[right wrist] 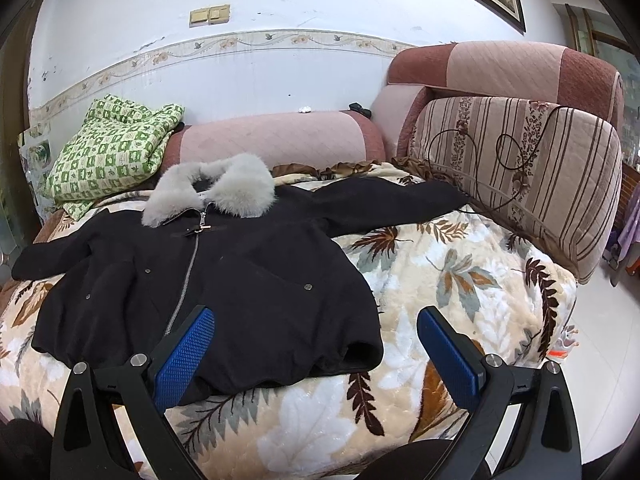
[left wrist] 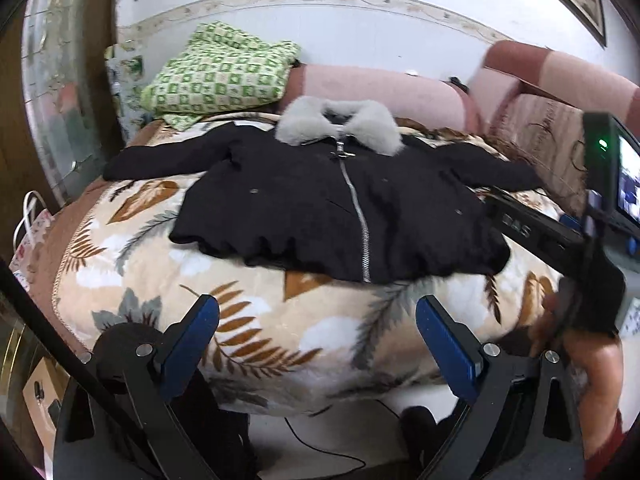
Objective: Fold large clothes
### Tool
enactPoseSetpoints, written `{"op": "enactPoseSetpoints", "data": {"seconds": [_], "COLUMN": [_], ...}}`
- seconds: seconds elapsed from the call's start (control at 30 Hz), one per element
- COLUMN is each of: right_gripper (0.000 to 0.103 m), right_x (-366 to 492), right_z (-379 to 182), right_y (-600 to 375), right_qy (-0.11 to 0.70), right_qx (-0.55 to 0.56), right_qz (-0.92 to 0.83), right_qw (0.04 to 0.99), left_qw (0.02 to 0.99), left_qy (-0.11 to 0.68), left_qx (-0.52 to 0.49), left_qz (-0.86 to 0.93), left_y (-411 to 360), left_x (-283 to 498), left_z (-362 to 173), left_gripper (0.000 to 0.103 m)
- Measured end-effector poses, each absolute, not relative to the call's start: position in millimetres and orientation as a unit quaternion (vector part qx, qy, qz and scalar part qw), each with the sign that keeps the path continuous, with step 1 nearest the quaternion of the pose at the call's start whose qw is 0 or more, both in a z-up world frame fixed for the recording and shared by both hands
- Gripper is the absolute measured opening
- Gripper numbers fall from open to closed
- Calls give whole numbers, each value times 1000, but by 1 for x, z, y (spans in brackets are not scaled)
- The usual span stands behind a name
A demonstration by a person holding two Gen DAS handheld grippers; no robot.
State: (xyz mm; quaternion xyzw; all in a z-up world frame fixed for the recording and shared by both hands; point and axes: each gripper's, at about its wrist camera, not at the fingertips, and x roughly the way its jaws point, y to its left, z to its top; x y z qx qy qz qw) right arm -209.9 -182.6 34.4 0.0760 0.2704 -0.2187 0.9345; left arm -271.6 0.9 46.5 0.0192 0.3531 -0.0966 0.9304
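We hold both grippers, left [left wrist: 318, 328] and right [right wrist: 316, 340], spread and empty; pinching only the coat's [right wrist: 240, 280] top layer could bunch the fold.

**A black coat is lying flat on the leafy blanket**

The black coat [left wrist: 320, 208] is lying spread out in the middle of the frame, zipped up, with its sleeves reaching out. Its gray fur collar [left wrist: 340, 124] is pointing to the top. The left gripper [left wrist: 318, 328] is sitting wide open at the bottom, touching nothing. The right gripper [left wrist: 560, 232] is showing at the right edge. A green checked cloth [left wrist: 216, 76] is resting at the upper left.
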Motion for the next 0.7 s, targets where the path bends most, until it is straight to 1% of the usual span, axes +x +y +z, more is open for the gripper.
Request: {"op": "enactPoseSetpoints", "data": {"seconds": [0.13, 0.27, 0.33, 0.43, 0.6, 0.7], "right_gripper": [102, 102, 102, 102, 102, 102], "right_x": [-208, -205, -204, -202, -194, -189], "right_z": [34, 32, 30, 26, 21, 21], "right_y": [-184, -184, -185, -185, -179, -173], "right_qy": [271, 277, 282, 289, 297, 289], "right_qx": [80, 86, 86, 91, 84, 72], "right_qz": [-218, -215, -213, -208, -199, -201], "right_qw": [934, 933, 932, 930, 930, 933], "left_qw": [934, 929, 932, 939, 960, 958], "left_qy": [338, 352, 347, 333, 270, 281], "left_qx": [25, 44, 41, 30, 10, 18], "left_qz": [-112, -106, -96, -88, -75, -57], "left_y": [-5, -10, -5, 8, 29, 32], "left_x": [-274, -263, -254, -233, -210, -189], "left_z": [52, 48, 52, 66, 88, 94], "left_gripper": [99, 99, 99, 99, 99, 100]}}
